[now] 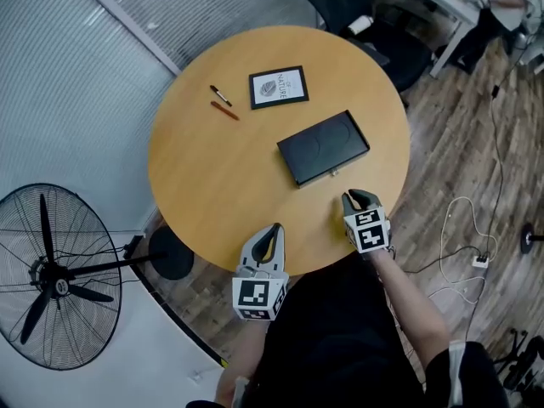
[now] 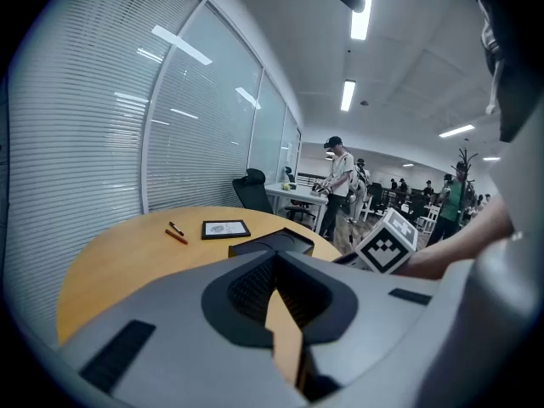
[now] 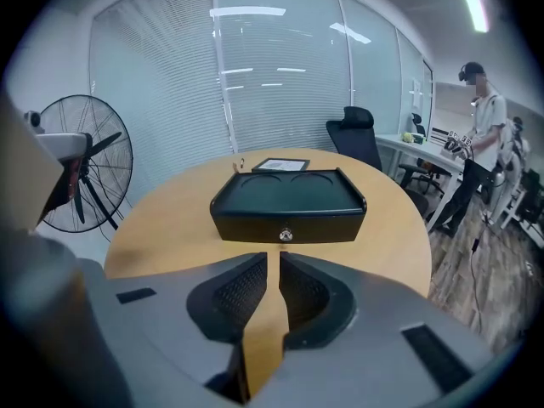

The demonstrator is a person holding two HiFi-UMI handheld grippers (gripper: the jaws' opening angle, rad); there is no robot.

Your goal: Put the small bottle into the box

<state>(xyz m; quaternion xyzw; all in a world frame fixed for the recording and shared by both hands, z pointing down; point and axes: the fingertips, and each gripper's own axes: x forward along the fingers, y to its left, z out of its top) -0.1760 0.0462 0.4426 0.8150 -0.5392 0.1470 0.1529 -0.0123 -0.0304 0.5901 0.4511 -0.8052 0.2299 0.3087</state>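
Shut box (image 1: 323,148); bottle unseen, perhaps inside. Before the box, left gripper (image 1: 272,230) closed, right gripper (image 1: 361,197) barely parted, both empty: withdraw gently.

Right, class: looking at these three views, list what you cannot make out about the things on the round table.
- Inside of the black box: its lid is shut in all views, so its contents are hidden.
- The small bottle shows in no view; whether it is in the box cannot be told.
- Print on the framed card: too small in every view.
- Black pen and orange pen: too small to tell their kind.
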